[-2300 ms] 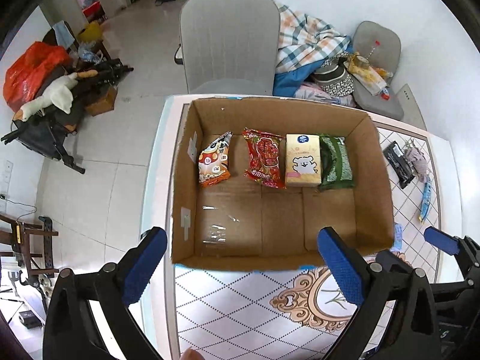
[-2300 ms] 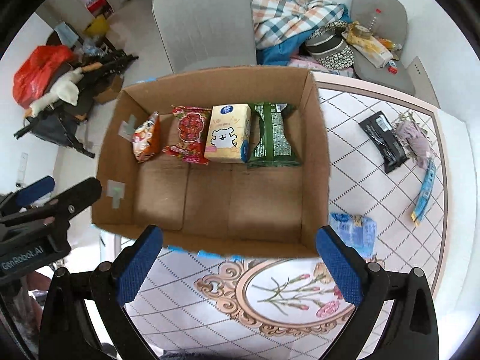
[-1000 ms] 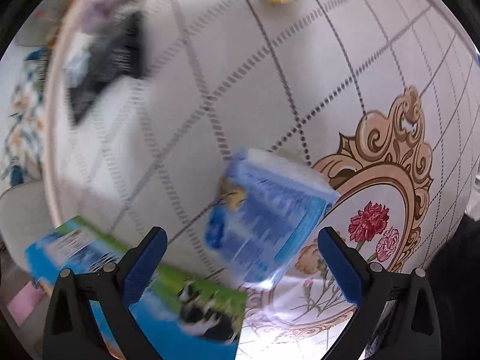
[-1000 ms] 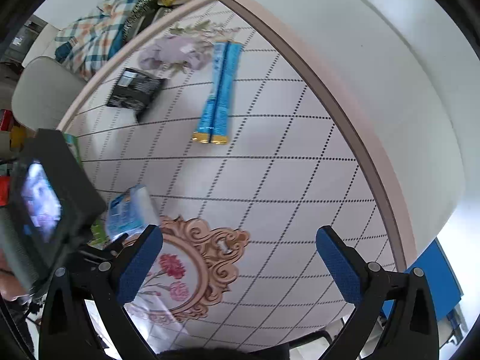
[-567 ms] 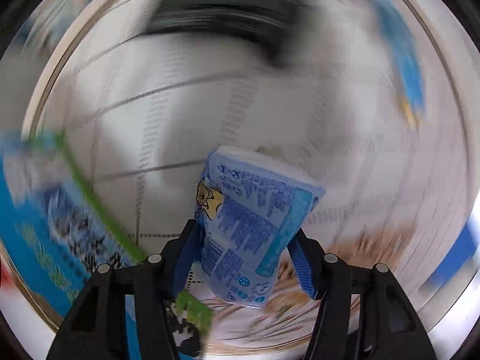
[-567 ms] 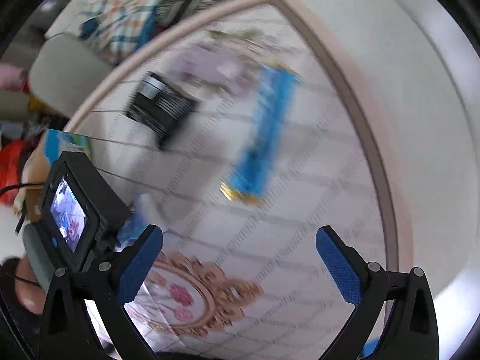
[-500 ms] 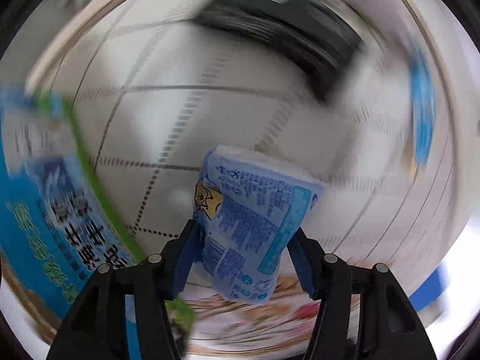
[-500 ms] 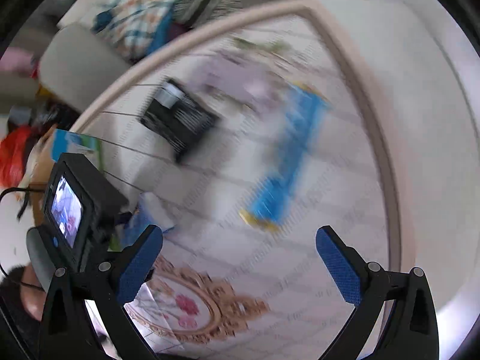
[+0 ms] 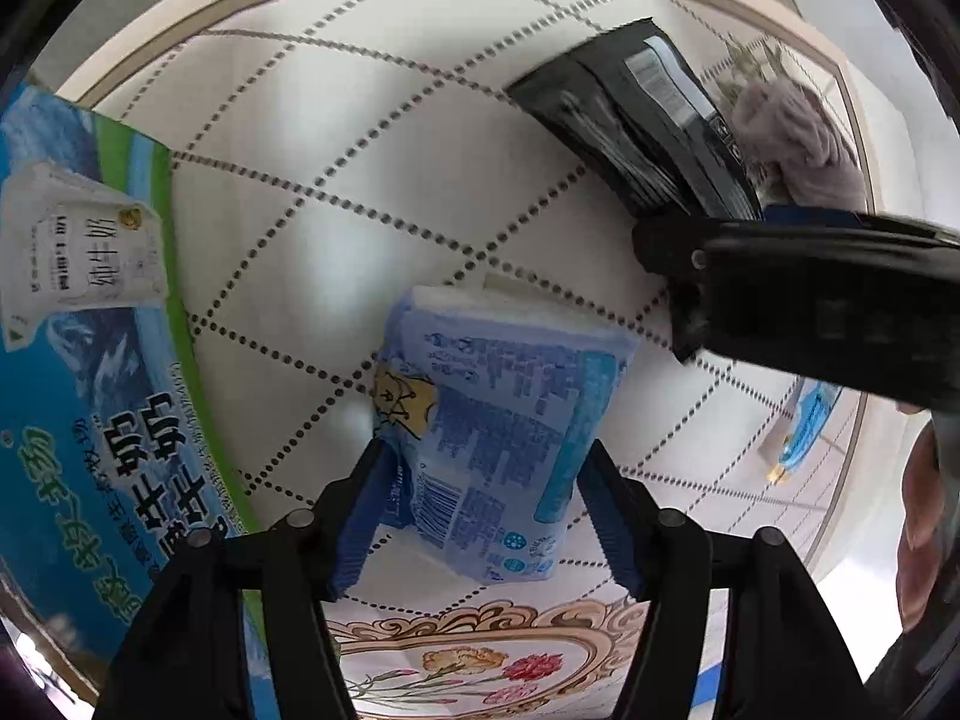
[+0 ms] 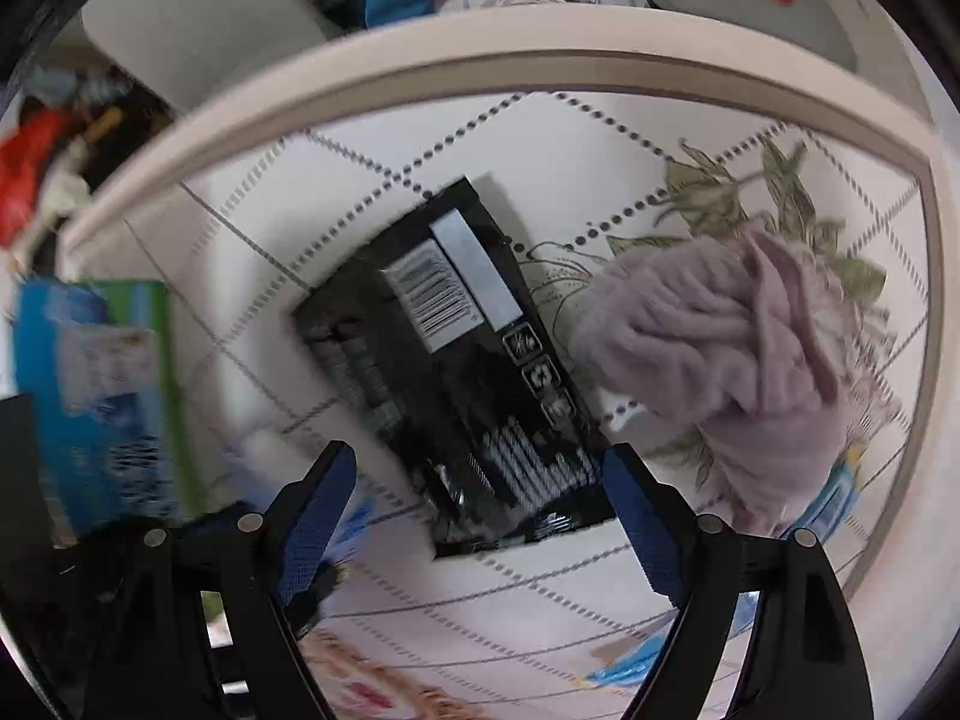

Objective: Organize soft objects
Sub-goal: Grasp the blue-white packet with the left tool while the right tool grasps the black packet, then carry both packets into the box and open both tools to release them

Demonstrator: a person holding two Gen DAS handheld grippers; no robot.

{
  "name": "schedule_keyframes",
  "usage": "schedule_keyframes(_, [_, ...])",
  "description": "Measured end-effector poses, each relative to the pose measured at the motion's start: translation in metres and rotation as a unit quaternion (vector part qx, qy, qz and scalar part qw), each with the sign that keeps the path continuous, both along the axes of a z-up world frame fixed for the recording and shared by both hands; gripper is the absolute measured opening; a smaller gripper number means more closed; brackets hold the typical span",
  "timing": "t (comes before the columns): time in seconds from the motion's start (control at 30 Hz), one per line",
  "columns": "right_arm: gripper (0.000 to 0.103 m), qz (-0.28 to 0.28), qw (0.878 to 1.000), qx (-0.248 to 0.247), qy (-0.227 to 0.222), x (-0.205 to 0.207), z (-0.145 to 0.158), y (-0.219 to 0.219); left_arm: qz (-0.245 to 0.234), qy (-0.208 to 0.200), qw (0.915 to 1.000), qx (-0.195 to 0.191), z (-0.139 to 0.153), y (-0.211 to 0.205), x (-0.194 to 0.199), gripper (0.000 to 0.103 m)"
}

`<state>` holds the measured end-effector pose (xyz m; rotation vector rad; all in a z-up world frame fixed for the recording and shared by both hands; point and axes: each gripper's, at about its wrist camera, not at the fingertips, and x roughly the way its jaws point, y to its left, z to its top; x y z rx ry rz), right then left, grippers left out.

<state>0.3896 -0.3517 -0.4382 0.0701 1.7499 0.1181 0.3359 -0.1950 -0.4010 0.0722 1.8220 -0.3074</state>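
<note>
Left gripper (image 9: 486,504) — jaws clamped on blue tissue pack (image 9: 498,438) above surface (image 9: 360,138). Right gripper (image 10: 480,510) — jaws open, straddling black packet (image 10: 456,360); purple cloth (image 10: 738,372) beside.

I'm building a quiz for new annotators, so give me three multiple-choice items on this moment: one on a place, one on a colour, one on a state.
1. Where does the lilac cloth lie?
A. on the table beside the black packet
B. in the left gripper
C. on the grey chair

2. What colour is the tissue pack?
A. red
B. light blue
C. black

3. How stands the left gripper?
A. open and holding nothing
B. shut on the tissue pack
C. shut on the black packet

Key: 1 A, the cloth rests on the patterned table right of the black packet. 2 B, its wrapper is pale blue with darker blue print. 3 B, both blue pads press the pack's sides, while the right gripper stands open over the black packet.
</note>
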Motion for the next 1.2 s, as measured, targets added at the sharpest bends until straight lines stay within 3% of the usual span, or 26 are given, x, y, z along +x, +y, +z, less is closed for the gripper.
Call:
schedule_keyframes(0.1, [0.067, 0.014, 0.999, -0.043, 0.007, -0.008, -0.001, 0.0, -0.005, 0.012, 0.9999, -0.008, -0.002, -0.003, -0.004, 0.063])
schedule_keyframes(0.27, [0.065, -0.018, 0.998, -0.042, 0.045, -0.044, -0.004, -0.031, -0.012, 0.025, 0.9994, -0.019, -0.006, -0.014, -0.018, 0.063])
schedule_keyframes(0.33, [0.066, -0.051, 0.997, -0.006, 0.065, -0.062, -0.006, -0.047, -0.018, 0.026, 0.9993, -0.02, -0.009, -0.017, -0.026, 0.063])
schedule_keyframes(0.4, [0.067, -0.082, 0.995, 0.022, 0.058, -0.07, -0.003, -0.06, -0.023, 0.024, 0.9993, -0.016, -0.013, -0.024, -0.03, 0.063])
schedule_keyframes(0.53, [0.077, -0.087, 0.996, 0.002, 0.014, -0.069, 0.0, -0.069, -0.035, 0.009, 0.9993, 0.0, -0.015, -0.045, -0.03, 0.063])
schedule_keyframes(0.57, [0.084, -0.086, 0.996, 0.009, 0.012, -0.068, -0.001, -0.067, -0.036, 0.004, 0.9994, 0.004, -0.015, -0.049, -0.031, 0.063])
schedule_keyframes(0.63, [0.087, -0.084, 0.996, -0.005, 0.011, -0.067, -0.003, -0.062, -0.035, -0.008, 0.9993, 0.011, -0.014, -0.056, -0.034, 0.055])
schedule_keyframes(0.67, [0.085, -0.08, 0.997, -0.019, 0.011, -0.067, -0.004, -0.056, -0.035, -0.014, 0.9992, 0.017, -0.014, -0.059, -0.035, 0.053])
schedule_keyframes(0.77, [0.059, -0.08, 0.994, -0.069, -0.004, -0.069, 0.0, -0.037, -0.036, -0.028, 0.9987, 0.021, -0.007, -0.07, -0.034, 0.044])
schedule_keyframes(0.9, [0.049, -0.11, 0.992, -0.063, -0.012, -0.077, 0.008, -0.036, -0.037, -0.041, 0.9984, 0.016, 0.001, -0.082, -0.046, 0.042])
schedule_keyframes(1.03, [0.047, -0.122, 0.991, -0.055, -0.022, -0.091, 0.022, -0.045, -0.04, -0.057, 0.9976, 0.003, 0.018, -0.091, -0.059, 0.041])
schedule_keyframes(1.2, [0.047, -0.144, 0.988, -0.029, -0.05, -0.112, 0.057, -0.052, -0.038, -0.095, 0.9942, -0.032, 0.062, -0.102, -0.076, 0.041])
